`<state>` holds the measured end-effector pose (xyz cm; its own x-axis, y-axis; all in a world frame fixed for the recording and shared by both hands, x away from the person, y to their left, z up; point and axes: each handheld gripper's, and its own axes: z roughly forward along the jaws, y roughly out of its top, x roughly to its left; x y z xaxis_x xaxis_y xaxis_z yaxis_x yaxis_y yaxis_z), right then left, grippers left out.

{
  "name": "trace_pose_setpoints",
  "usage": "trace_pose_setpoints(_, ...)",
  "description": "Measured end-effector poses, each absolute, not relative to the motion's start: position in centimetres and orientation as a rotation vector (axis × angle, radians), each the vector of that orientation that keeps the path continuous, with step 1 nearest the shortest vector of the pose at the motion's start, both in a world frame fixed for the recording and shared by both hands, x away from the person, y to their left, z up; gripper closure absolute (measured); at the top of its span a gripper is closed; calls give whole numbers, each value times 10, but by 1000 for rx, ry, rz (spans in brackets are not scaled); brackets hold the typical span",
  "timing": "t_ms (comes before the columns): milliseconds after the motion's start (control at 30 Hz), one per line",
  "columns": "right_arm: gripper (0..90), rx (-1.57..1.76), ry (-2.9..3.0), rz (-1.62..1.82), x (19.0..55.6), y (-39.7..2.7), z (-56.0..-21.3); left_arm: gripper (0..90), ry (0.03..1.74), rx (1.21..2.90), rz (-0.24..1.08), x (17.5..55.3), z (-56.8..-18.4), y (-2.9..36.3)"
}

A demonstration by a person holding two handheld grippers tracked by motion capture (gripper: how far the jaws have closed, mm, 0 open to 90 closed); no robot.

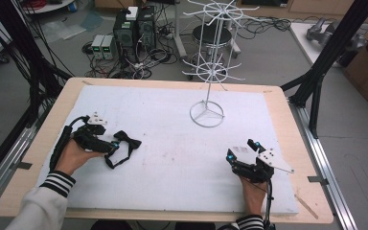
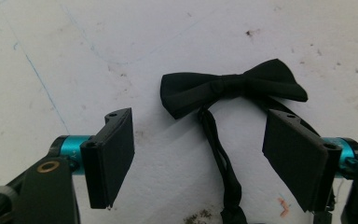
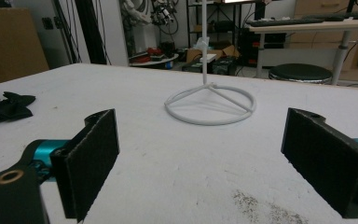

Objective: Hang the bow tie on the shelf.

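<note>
A black bow tie (image 1: 127, 141) with its strap lies flat on the white mat (image 1: 172, 167) at the left. My left gripper (image 1: 115, 145) is low over the mat right beside it. In the left gripper view the bow (image 2: 233, 88) lies just beyond the jaws and the strap (image 2: 221, 154) runs down between them. The left gripper (image 2: 200, 140) is open, and neither pad touches the strap. At the right front my right gripper (image 1: 241, 149) rests on the mat, open, with nothing between its jaws (image 3: 200, 135). The bow tie (image 3: 9, 106) lies far off to its left.
A white wire display stand (image 1: 210, 86) with hooked arms rises from a ring base at the back middle of the mat; the ring (image 3: 209, 122) lies ahead of my right gripper. Black frame posts (image 1: 326, 57) flank the wooden table (image 1: 287, 115).
</note>
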<state>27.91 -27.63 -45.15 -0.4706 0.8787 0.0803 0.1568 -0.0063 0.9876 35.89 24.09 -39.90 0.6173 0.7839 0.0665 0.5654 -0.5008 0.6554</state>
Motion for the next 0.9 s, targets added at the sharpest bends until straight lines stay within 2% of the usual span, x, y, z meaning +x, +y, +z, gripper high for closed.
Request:
trace_pose_setpoints(133, 103, 1081, 1669, 1528, 279, -276, -452, 260, 1056, 2255, 457, 360, -401, 240)
trace_pose_setpoints(167, 103, 1082, 1668, 1529, 279, -276, -451, 288, 1056, 2264, 448, 361, -401, 239)
trace_pose_setpoints(567, 103, 1071, 1671, 1529, 279, -276, -452, 388, 1126, 2316, 382, 369, -412, 235)
trace_pose_setpoints(700, 103, 1078, 1670, 1530, 279, -276, -452, 451, 1138, 2322, 366, 370, -414, 234)
trace_pose_setpoints(867, 103, 1080, 1670, 1533, 279, -276, -452, 487, 1150, 2327, 362, 372, -416, 232)
trace_pose_setpoints(900, 103, 1080, 1671, 1532, 279, -276, -451, 529, 1145, 2332, 348, 373, -416, 232)
